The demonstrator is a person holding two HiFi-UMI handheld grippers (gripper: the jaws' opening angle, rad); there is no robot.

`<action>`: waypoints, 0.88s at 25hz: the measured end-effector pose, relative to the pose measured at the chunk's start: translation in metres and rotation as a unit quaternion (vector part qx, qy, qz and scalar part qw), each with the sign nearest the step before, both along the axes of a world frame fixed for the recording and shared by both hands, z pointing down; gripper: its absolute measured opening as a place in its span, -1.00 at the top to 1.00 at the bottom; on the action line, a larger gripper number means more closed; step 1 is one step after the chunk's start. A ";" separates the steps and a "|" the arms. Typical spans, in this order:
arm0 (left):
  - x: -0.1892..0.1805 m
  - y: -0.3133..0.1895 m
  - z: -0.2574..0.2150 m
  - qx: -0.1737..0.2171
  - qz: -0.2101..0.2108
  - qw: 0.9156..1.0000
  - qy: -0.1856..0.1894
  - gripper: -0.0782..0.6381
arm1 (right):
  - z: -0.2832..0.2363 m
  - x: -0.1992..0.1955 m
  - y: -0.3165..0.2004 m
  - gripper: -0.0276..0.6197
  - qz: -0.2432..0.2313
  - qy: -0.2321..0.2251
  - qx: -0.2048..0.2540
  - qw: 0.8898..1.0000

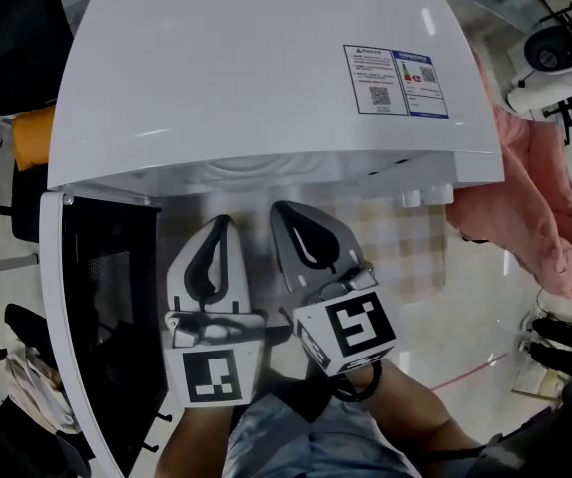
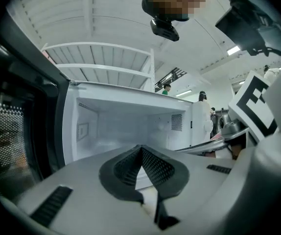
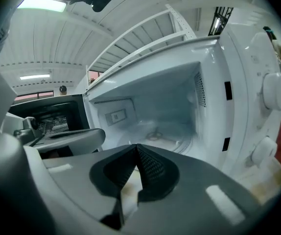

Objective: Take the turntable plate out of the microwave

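The white microwave [image 1: 256, 68] stands with its door [image 1: 97, 307] swung open to the left. In the right gripper view a clear glass turntable plate [image 3: 172, 137] lies faintly visible on the cavity floor, over its hub. Both grippers hover side by side just in front of the opening, pointing into it. My left gripper [image 1: 222, 223] is shut with nothing between its pads [image 2: 150, 163]. My right gripper [image 1: 280, 210] is also shut and empty, its tips [image 3: 145, 160] meeting below the cavity [image 3: 150, 111]. From the head view the microwave's top hides the plate.
The control panel with two knobs [image 3: 275, 89] is right of the cavity. A pink cloth [image 1: 535, 197] lies to the microwave's right. A checked tabletop [image 1: 411, 252] shows under the grippers. A person's arms and lap fill the bottom of the head view.
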State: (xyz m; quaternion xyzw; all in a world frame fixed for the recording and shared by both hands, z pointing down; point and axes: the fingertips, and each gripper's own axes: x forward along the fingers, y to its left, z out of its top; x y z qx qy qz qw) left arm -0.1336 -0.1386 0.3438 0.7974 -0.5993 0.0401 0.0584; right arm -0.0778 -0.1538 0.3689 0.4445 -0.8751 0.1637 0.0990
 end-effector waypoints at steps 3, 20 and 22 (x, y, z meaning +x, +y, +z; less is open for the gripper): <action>-0.001 -0.003 0.007 0.001 0.000 1.000 -0.002 0.76 | 0.010 -0.001 -0.002 0.91 0.001 -0.001 -0.007 1.000; -0.012 -0.012 0.023 -0.013 -0.016 1.000 -0.003 0.76 | 0.034 -0.016 -0.008 0.91 -0.021 0.043 -0.019 0.999; -0.015 -0.013 0.023 -0.013 -0.020 1.000 -0.001 0.76 | 0.036 -0.019 -0.007 0.91 -0.024 0.042 -0.027 0.998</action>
